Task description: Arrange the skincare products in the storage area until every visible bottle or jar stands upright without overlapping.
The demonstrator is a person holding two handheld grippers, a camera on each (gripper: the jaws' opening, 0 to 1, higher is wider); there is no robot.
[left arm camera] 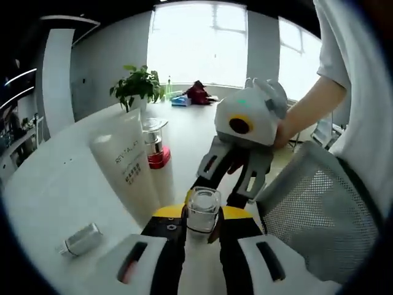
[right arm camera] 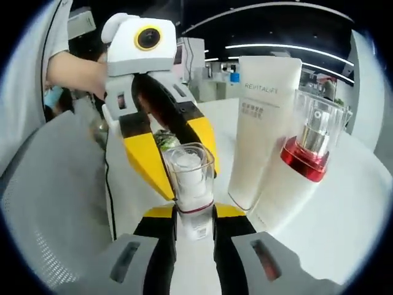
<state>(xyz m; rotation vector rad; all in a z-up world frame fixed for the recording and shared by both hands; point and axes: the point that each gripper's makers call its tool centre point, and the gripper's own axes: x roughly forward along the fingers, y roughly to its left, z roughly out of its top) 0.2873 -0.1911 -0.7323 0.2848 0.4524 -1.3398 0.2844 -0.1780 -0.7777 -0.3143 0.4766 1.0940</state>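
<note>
the left gripper (left arm camera: 202, 228) has its yellow-tipped jaws drawn in against the sides of a small clear bottle (left arm camera: 203, 211) with a see-through cap, which stands upright between them just above the white table (left arm camera: 55, 184). the right gripper (right arm camera: 195, 216) pinches the same small bottle (right arm camera: 191, 184) from the opposite side, its jaws narrow around the lower body near a thin red band. each gripper faces the other: the right one (left arm camera: 236, 175) reaches in from above in the left gripper view, held by a person's hand (left arm camera: 284, 132), and the left one (right arm camera: 163, 144) comes in from the left in the right gripper view. just beside the bottle stands a tall white tube (left arm camera: 128, 163) on its cap, and touching or nearly touching it a clear-capped bottle with a red collar (left arm camera: 156, 142). a small silver cylinder (left arm camera: 80, 239) lies on its side, well apart from them. a mesh chair back (left arm camera: 319, 215) sits by the table's edge, and a potted plant (left arm camera: 138, 86) stands at the far end.
</note>
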